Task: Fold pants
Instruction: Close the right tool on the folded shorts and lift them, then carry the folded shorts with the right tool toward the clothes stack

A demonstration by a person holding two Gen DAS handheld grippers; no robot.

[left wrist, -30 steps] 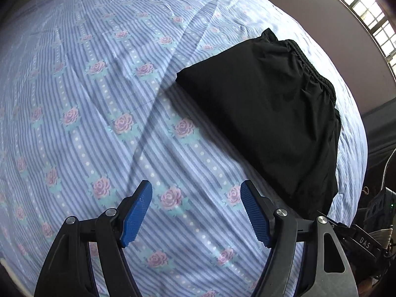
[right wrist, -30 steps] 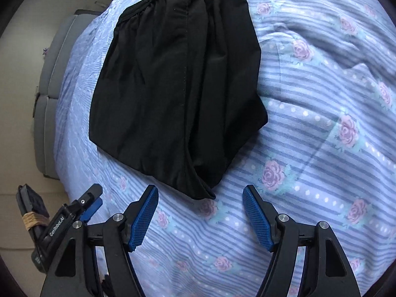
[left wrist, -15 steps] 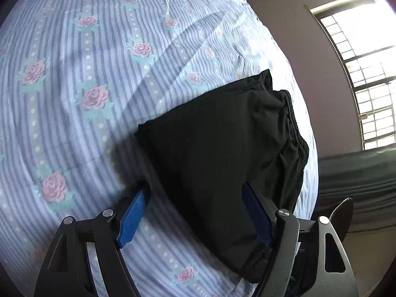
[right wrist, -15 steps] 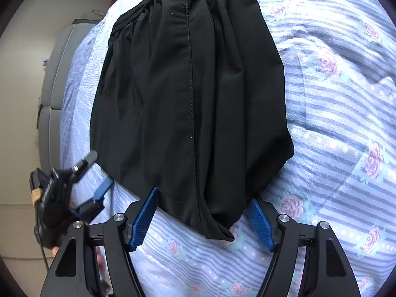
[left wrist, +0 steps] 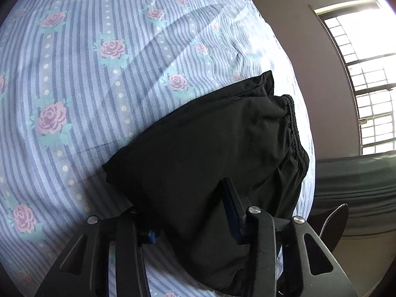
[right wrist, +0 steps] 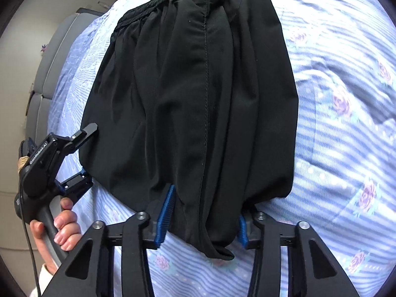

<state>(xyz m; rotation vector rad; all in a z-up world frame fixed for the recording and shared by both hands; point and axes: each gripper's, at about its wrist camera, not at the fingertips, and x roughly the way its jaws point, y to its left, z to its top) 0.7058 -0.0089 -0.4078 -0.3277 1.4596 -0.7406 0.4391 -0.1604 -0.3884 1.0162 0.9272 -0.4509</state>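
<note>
Black folded pants (left wrist: 210, 153) with an elastic waistband lie on the striped rose bedsheet (left wrist: 74, 74). My left gripper (left wrist: 188, 222) straddles their near edge: one finger (left wrist: 232, 212) rests on top and the other is hidden under the cloth. Its jaws are closing with the pants between them. In the right wrist view the pants (right wrist: 198, 86) run away from me, waistband at the top. My right gripper (right wrist: 203, 220) has the hem end between its blue pads (right wrist: 164, 212), jaws closing, cloth slanting loosely through the gap. The left gripper (right wrist: 81, 158) shows at the pants' left edge.
The bed's edge drops off just past the waistband, with a wall and bright window (left wrist: 366, 79) beyond. A grey padded headboard or sofa (right wrist: 49, 74) stands at the left. A person's hand (right wrist: 61, 225) holds the left gripper's handle.
Both grippers moved forward onto the pants, so the cloth now lies between the fingers. Both pairs of jaws have narrowed. The left gripper rolled and tilted, bringing the window into view.
</note>
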